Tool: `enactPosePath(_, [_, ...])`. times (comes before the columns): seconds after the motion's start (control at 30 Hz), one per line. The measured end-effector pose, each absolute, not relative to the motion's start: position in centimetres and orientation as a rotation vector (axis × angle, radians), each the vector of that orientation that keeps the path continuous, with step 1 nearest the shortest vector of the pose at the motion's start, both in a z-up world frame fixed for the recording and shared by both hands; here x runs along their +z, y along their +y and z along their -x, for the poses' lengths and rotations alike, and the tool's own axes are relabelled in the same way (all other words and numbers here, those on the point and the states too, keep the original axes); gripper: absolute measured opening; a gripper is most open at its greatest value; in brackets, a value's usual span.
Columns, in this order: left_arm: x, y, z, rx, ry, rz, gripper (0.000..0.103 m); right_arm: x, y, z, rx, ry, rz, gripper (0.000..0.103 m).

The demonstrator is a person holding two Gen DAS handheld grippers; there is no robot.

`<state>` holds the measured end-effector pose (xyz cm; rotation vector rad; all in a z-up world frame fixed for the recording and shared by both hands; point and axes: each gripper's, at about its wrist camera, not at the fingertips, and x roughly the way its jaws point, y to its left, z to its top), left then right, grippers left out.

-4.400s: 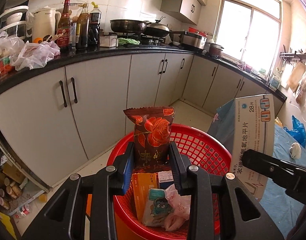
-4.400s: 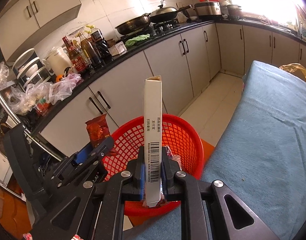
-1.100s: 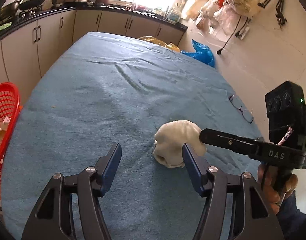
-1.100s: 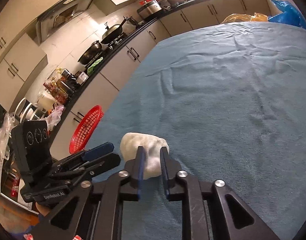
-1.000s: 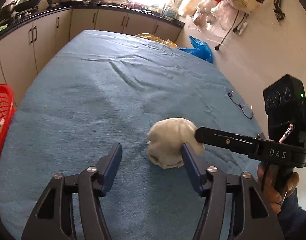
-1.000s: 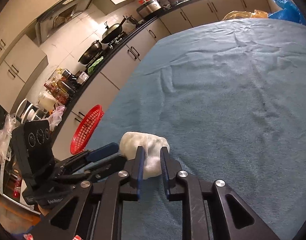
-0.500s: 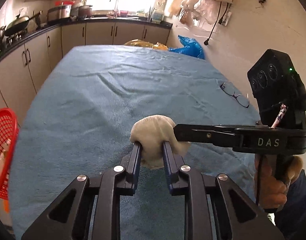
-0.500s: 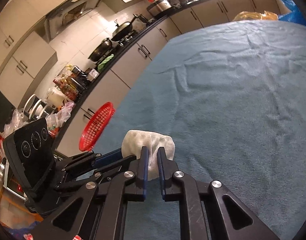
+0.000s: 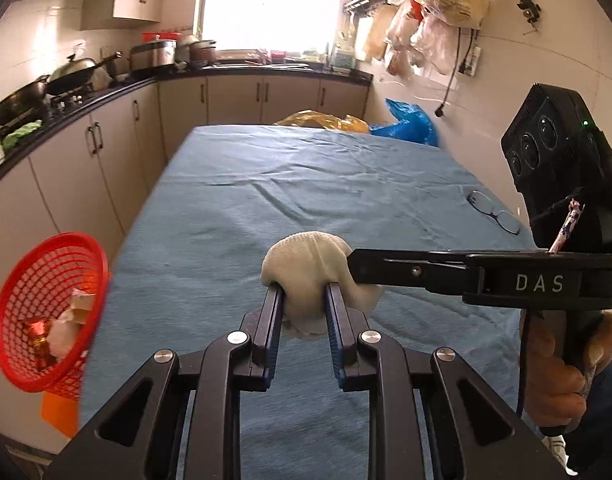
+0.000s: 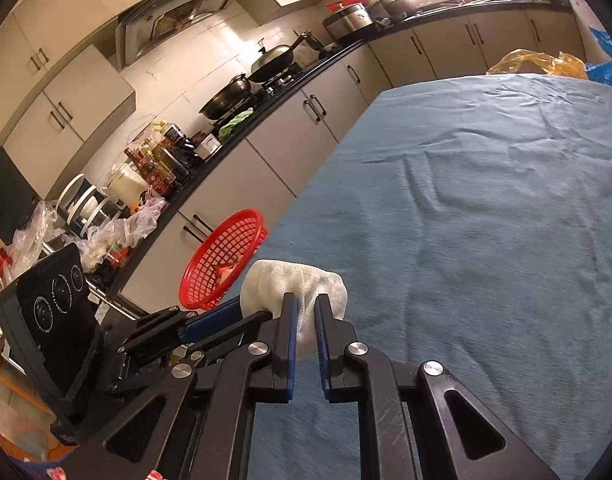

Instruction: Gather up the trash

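A crumpled white cloth wad [image 9: 306, 264] is held above the blue tablecloth [image 9: 306, 184] by both grippers. My left gripper [image 9: 303, 292] is shut on its lower part. My right gripper [image 10: 304, 300] is shut on the same wad [image 10: 293, 280], and its fingers [image 9: 386, 266] reach in from the right in the left wrist view. The red mesh basket [image 9: 37, 280] with trash in it stands off the table's left edge; it also shows in the right wrist view [image 10: 221, 258].
A pair of glasses [image 9: 494, 210] lies near the table's right edge. Yellow [image 9: 322, 120] and blue [image 9: 406, 124] plastic bags sit beyond the far end. Kitchen cabinets and a cluttered counter [image 10: 209, 136] run along the left.
Earlier both grippers dropped a snack bag and a box into the basket. In the last second my left gripper closed on the wad, and both lifted it off the cloth.
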<state>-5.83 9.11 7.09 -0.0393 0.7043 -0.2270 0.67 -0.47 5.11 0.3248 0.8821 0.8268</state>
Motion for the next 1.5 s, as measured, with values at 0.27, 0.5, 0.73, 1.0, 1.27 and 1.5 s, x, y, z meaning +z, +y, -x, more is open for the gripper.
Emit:
enactPosePath(0.27, [8.1, 12.5, 6.9, -0.177, 0.664, 0.079, 0.02, 6.3, 3.2, -0.4, 0.869, 0.872, -0.287, 0.01])
enactPosePath(0.5, [8.6, 15.2, 8.2, -0.13, 0.632, 0.09, 0.02, 7.2, 6.7, -0.2, 0.895, 0.872, -0.241, 0.01])
enactPosePath(0.73, [9.0, 18.5, 9.2, -0.076, 0.599, 0.1, 0.02, 8.2, 10.4, -0.1, 0.92, 0.868, -0.196, 0.01])
enactPosePath(1.0, [9.4, 21.6, 9.4, -0.024, 0.577, 0.121, 0.02, 8.7, 14.6, -0.7, 0.945, 0.867, -0.154, 0.01])
enactPosePath(1.27, [9.2, 24.9, 8.7, 0.03, 0.571, 0.147, 0.02, 8.4, 18.5, -2.0, 0.963, 0.878, -0.115, 0.01])
enactPosePath(1.5, [8.2, 28.4, 7.8, 0.061, 0.585, 0.203, 0.02, 8.0, 21.5, -3.2, 0.957, 0.883, -0.09, 0.006])
